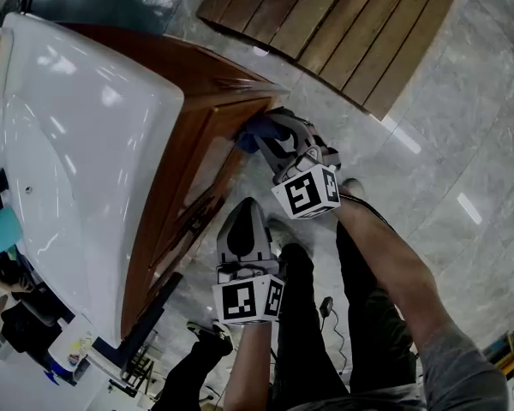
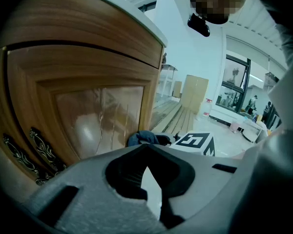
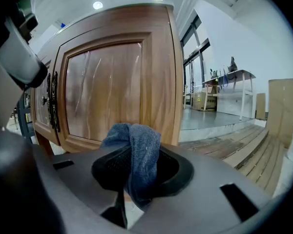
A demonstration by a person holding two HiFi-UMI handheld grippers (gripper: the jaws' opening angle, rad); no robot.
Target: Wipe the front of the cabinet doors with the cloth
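A blue cloth (image 3: 136,150) hangs pinched in my right gripper (image 3: 132,177), which is shut on it. In the head view that gripper (image 1: 270,135) presses the cloth (image 1: 250,133) against the right edge of the brown wooden cabinet door (image 1: 206,169). The door's glossy panel (image 3: 107,89) fills the right gripper view just beyond the cloth. My left gripper (image 1: 247,208) hangs lower, close to the cabinet front, jaws shut and holding nothing. In the left gripper view, past the gripper (image 2: 149,179), the door panel (image 2: 102,116) and the cloth (image 2: 144,138) show.
A white countertop with a basin (image 1: 68,144) overhangs the cabinet. Dark ornate handles (image 3: 52,101) sit where the two doors meet. A slatted wooden platform (image 1: 343,24) lies on the marble floor (image 1: 445,161) behind. The person's legs (image 1: 368,315) stand beside the cabinet.
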